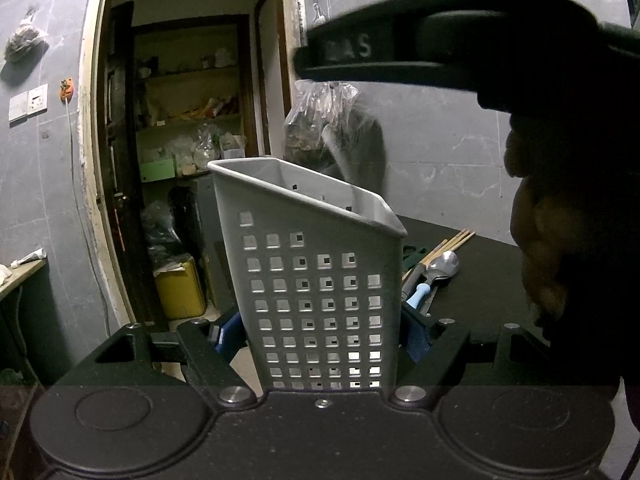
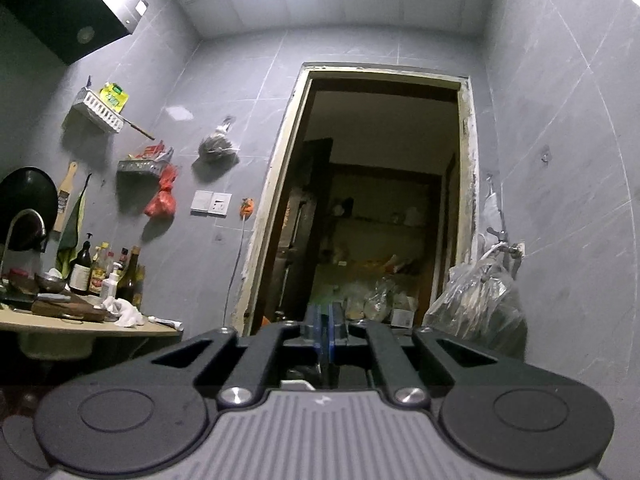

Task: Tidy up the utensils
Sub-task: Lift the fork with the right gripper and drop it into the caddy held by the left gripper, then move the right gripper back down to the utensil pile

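While the left claw (image 1: 320, 336) sits at the lower centre of the left wrist view, its blue pads (image 1: 416, 330) press on either side of a grey perforated utensil holder (image 1: 316, 280), gripping it upright with the slanted rim at mid-frame. Behind the holder, at centre right, a dark surface (image 1: 480, 272) carries loose utensils: a metal spoon (image 1: 442, 266), wooden chopsticks (image 1: 448, 244), and a pale blue handle (image 1: 418, 294) lying just beside the holder's right edge. A dark, blurred object (image 1: 440, 52), partly lettered, crosses the upper right of that frame, with a person's hand (image 1: 560, 240) in shadow below it at the right edge. On the right wrist view, the right claw (image 2: 325, 334) sits at lower centre with its blue pads nearly together and nothing visible between them; it points upward at a doorway (image 2: 380, 200) in a grey tiled wall. Lower left of that frame holds a light surface (image 2: 88, 326) with bottles (image 2: 82, 268), a cutting board (image 2: 68, 308) and a white cloth (image 2: 128, 314). A clear plastic bag (image 2: 476, 300) hangs at the lower right.
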The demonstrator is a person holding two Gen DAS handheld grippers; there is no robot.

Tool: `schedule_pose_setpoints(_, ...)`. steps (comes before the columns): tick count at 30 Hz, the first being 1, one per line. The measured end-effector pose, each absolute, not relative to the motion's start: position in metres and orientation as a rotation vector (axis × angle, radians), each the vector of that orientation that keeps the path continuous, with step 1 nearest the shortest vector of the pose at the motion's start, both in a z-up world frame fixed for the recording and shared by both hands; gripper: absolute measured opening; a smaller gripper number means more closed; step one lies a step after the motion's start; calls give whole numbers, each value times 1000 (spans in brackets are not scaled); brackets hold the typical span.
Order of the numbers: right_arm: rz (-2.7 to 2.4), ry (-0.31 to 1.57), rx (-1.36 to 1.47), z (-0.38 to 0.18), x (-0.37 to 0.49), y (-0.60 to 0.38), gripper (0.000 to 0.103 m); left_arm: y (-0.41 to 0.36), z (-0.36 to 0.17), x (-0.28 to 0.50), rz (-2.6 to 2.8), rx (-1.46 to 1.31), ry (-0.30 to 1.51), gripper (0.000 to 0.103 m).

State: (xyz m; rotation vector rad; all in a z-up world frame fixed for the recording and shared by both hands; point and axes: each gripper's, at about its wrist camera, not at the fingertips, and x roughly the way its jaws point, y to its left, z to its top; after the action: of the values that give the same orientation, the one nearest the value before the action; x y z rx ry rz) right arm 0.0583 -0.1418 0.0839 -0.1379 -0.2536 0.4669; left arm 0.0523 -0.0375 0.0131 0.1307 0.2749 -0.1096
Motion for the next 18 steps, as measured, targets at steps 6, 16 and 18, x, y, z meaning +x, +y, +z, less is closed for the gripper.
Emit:
schedule_pose_setpoints(6,470,-268,-127,82,49,-146,48,-38,13,52,-106,133,272,78)
schedule_pose_setpoints(16,395,-315,-57,87,41,-172,91,-39,14,48,-103,131,270,78)
schedule_pose_setpoints(18,375,-329,-41,87,40,-177,98,-39,14,49,-103,129,270,78)
